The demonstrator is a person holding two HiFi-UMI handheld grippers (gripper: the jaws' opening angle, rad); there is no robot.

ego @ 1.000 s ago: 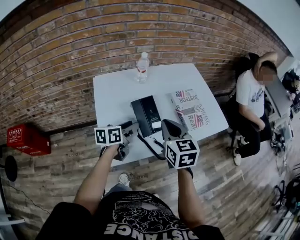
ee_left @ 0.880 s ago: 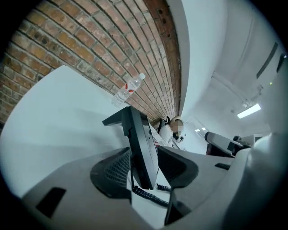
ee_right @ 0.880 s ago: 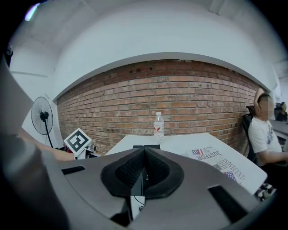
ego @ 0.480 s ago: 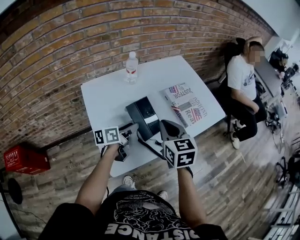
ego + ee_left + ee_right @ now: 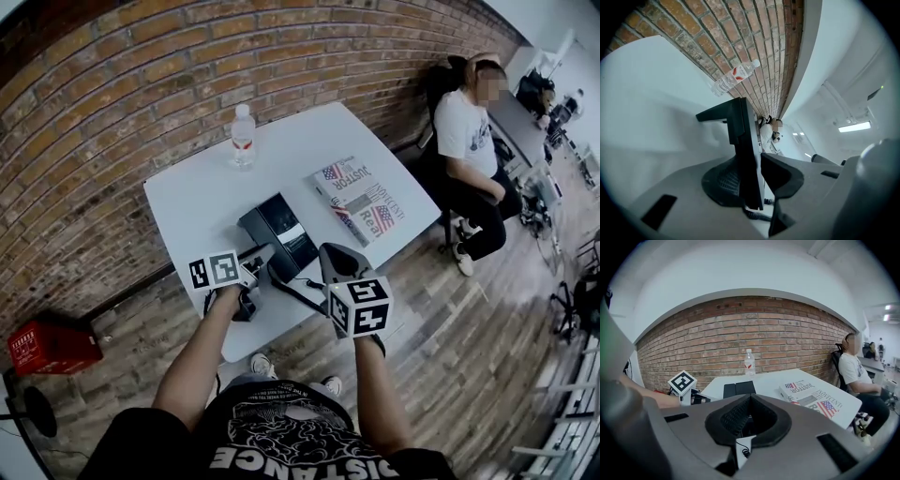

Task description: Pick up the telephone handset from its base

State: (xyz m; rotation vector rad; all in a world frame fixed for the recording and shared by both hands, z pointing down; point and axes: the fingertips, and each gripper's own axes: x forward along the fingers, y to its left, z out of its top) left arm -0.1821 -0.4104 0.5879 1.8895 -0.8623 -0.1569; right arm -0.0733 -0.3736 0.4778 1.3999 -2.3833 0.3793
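Observation:
A black telephone base [image 5: 278,228] lies on the white table [image 5: 187,202], also seen in the right gripper view [image 5: 739,389]. Its black handset [image 5: 744,154] stands edge-on between the jaws of my left gripper [image 5: 752,171], with the coiled cord [image 5: 754,214] below. These jaws are closing; a slit of table still shows beside the far pad. In the head view the left gripper [image 5: 260,259] reaches the phone's left side. My right gripper [image 5: 336,259] hovers just right of the phone's near end, its pads [image 5: 748,420] closed together on nothing.
A water bottle [image 5: 243,134] stands at the table's far edge by the brick wall. A folded newspaper [image 5: 366,199] lies right of the phone. A person [image 5: 469,141] sits beyond the table's right end. A red box [image 5: 52,342] sits on the floor at left.
The head view swung, so table and phone slid left in the picture. Both grippers sank slightly, and the left one stays at the phone's left side.

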